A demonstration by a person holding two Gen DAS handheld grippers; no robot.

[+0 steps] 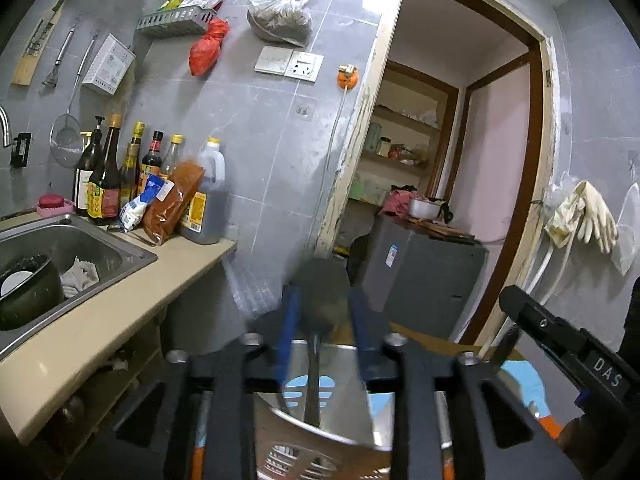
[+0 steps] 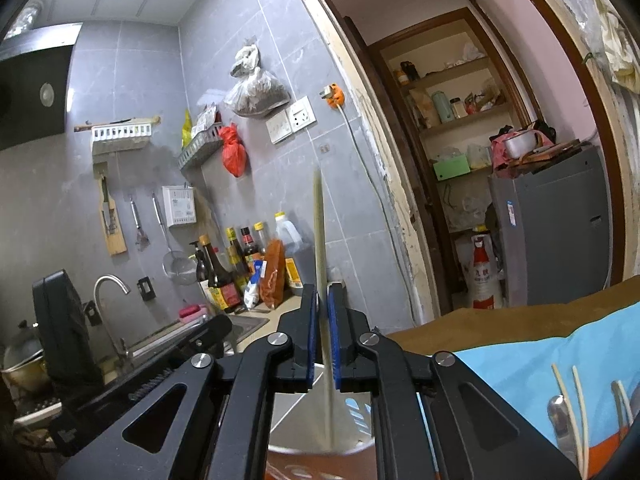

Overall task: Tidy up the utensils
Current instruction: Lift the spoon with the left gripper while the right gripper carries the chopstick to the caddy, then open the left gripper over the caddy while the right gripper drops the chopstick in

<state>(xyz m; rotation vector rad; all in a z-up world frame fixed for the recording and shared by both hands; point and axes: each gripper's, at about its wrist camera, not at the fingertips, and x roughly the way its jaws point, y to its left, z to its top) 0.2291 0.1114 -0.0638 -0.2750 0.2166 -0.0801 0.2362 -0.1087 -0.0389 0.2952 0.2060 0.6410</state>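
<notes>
My left gripper [image 1: 323, 300] holds a dark spoon-like utensil [image 1: 316, 284] between its blue pads, bowl end up; its handle [image 1: 313, 384] runs down into a white slotted utensil holder [image 1: 320, 440] below. The motion blur hides how tight the jaws are. My right gripper [image 2: 323, 296] is shut on a pale chopstick [image 2: 319, 232] that stands nearly upright, its lower end inside the same white holder [image 2: 296, 412]. More pale chopsticks [image 2: 576, 412] and a metal spoon [image 2: 558, 420] lie on the blue cloth [image 2: 520, 360] at right. The right gripper shows at the left wrist view's right edge [image 1: 560, 344].
A steel sink [image 1: 100, 240] with a dark pot [image 1: 24, 292] sits in the beige counter [image 1: 120, 308] at left. Sauce bottles [image 1: 120, 176] line the tiled wall. A grey fridge [image 2: 560, 232] stands in the doorway. A brown table edge [image 2: 480, 316] carries the cloth.
</notes>
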